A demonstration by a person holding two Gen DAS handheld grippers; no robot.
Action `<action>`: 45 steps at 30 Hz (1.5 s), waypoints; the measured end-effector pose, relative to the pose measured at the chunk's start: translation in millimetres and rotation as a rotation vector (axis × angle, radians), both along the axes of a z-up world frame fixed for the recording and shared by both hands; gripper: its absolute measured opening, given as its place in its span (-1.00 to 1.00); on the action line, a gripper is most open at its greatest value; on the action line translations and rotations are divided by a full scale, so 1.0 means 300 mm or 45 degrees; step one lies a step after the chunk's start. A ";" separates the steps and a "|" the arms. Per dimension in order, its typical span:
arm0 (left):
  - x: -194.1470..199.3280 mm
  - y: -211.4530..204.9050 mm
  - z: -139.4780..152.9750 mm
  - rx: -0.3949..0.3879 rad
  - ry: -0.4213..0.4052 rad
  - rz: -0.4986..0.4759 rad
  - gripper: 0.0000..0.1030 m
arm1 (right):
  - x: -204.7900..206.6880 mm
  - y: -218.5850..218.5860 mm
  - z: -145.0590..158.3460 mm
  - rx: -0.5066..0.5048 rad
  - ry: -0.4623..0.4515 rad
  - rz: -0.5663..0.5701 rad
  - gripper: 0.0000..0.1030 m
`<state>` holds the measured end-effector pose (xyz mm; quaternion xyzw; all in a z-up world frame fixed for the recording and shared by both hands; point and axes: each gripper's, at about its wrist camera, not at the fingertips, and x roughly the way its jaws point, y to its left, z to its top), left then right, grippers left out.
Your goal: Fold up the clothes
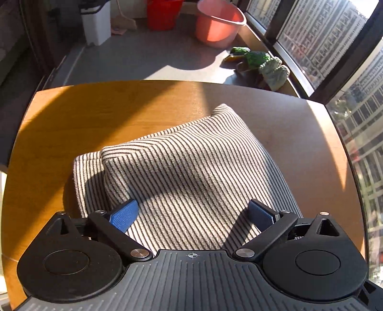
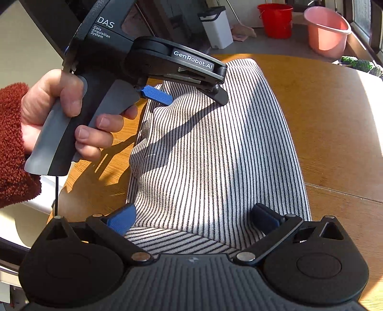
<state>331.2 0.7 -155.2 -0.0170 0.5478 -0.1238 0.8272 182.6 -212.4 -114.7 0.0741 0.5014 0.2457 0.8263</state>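
Striped garment [image 1: 182, 172]: cream knit with thin dark stripes, lying folded on the wooden table [image 1: 71, 114]; one raised fold is bulging at its left edge, and sun and shadow are crossing it.
Left gripper [image 1: 192, 215]: jaws are standing wide, blue pads [image 1: 124, 215] hovering over the cloth's near edge, gripping nothing.
Right gripper [image 2: 194, 219]: jaws are standing wide above the near hem, holding nothing.
Hand [image 2: 55, 107]: in a red fleecy sleeve [image 2: 12, 148], gripping the left tool's handle.
Floor beyond: pink basin [image 1: 217, 24] and red bucket [image 1: 162, 13] are sitting there.
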 end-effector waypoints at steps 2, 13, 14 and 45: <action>-0.006 0.015 0.008 0.005 0.001 -0.011 0.96 | 0.004 -0.056 0.041 0.040 -0.046 -0.055 1.00; -0.106 0.236 0.078 -0.091 -0.018 0.088 0.95 | -0.089 0.068 -0.065 -0.377 -0.138 0.180 0.86; -0.128 0.268 0.080 -0.105 -0.016 0.098 0.95 | -0.096 0.095 -0.071 -0.368 -0.125 0.165 0.86; -0.422 0.333 -0.057 -0.475 0.155 -0.061 0.25 | -0.251 0.248 -0.104 -0.317 -0.106 -0.186 1.00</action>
